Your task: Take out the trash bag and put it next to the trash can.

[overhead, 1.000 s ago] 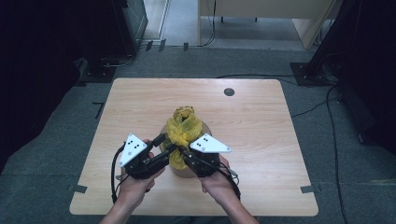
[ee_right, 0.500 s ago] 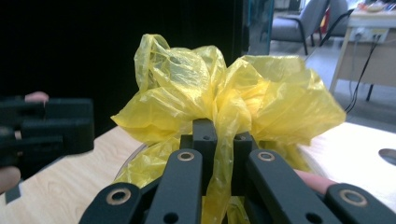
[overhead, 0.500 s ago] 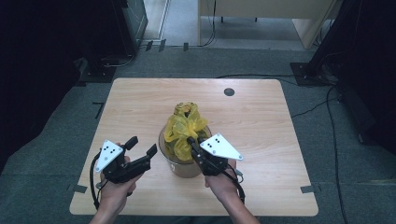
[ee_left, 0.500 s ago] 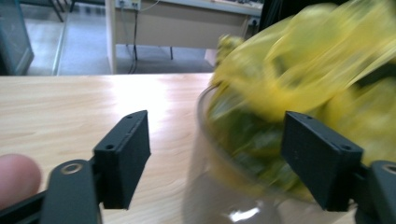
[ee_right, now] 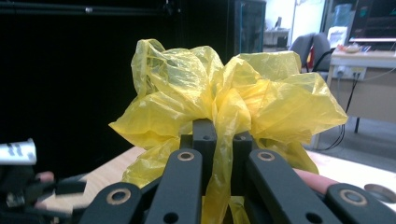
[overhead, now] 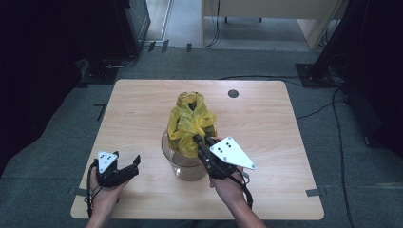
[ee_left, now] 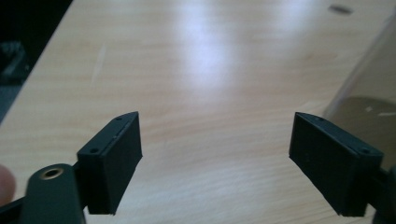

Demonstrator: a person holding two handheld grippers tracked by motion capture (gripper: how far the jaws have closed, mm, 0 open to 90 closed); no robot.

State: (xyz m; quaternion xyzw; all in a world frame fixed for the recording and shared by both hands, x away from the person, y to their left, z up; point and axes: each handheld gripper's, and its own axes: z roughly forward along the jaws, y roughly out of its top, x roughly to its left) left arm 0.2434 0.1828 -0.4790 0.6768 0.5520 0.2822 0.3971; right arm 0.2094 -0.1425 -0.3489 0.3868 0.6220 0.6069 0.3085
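A: Start nearest you: why is your left gripper parked at the near edge of the table, well apart from the work?

B: You have let go with it; its jaws have just been opening and now stand wide apart with nothing between them, bare wood beyond; the clear container's wall sits just off to one side.

A: And the right gripper?

B: You keep it clamped together on a twist of the yellow plastic bag; that pinch, I judge, holds the gathered neck bunched so the bag stays put; the bag itself sits in the container at the middle of the table, puffing up above your jaws.
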